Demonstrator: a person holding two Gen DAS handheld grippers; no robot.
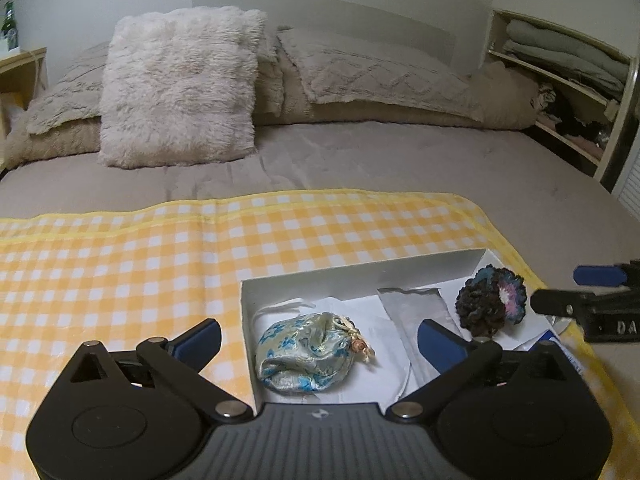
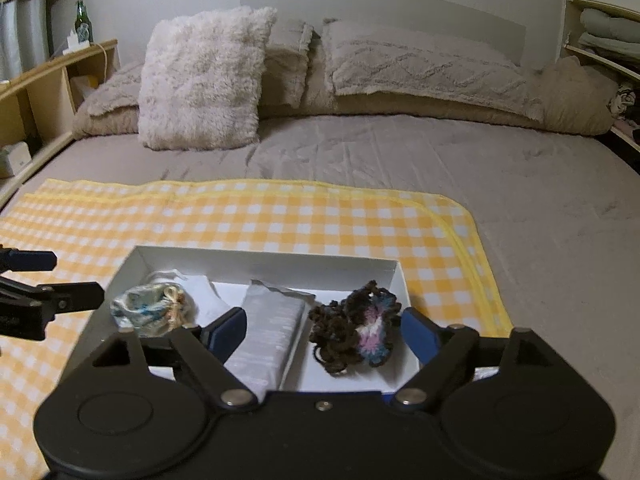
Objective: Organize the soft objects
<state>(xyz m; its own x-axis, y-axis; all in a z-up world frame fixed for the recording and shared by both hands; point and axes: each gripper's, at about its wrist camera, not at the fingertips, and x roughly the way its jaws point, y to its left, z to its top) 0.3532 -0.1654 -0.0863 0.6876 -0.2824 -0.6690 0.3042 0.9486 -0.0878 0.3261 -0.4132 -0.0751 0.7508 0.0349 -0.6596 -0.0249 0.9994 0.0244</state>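
Note:
A white box [image 1: 360,270] [image 2: 264,266] sits on a yellow checked cloth [image 1: 120,264] [image 2: 240,216] on the bed. In it lie a blue-and-cream satin pouch [image 1: 304,354] [image 2: 150,312], a grey flat packet [image 1: 416,312] [image 2: 272,328] and a dark crocheted piece with pink and blue [image 1: 492,302] [image 2: 356,330]. My left gripper [image 1: 320,340] is open, its fingers either side of the pouch, above it. My right gripper [image 2: 324,332] is open around the crocheted piece and packet; it also shows in the left wrist view [image 1: 576,292].
A fluffy white cushion [image 1: 180,88] [image 2: 204,80] and beige pillows [image 1: 380,72] [image 2: 424,68] lie at the head of the bed. Shelves with folded linen [image 1: 560,60] stand to the right; a wooden shelf with a green bottle [image 2: 83,20] stands to the left.

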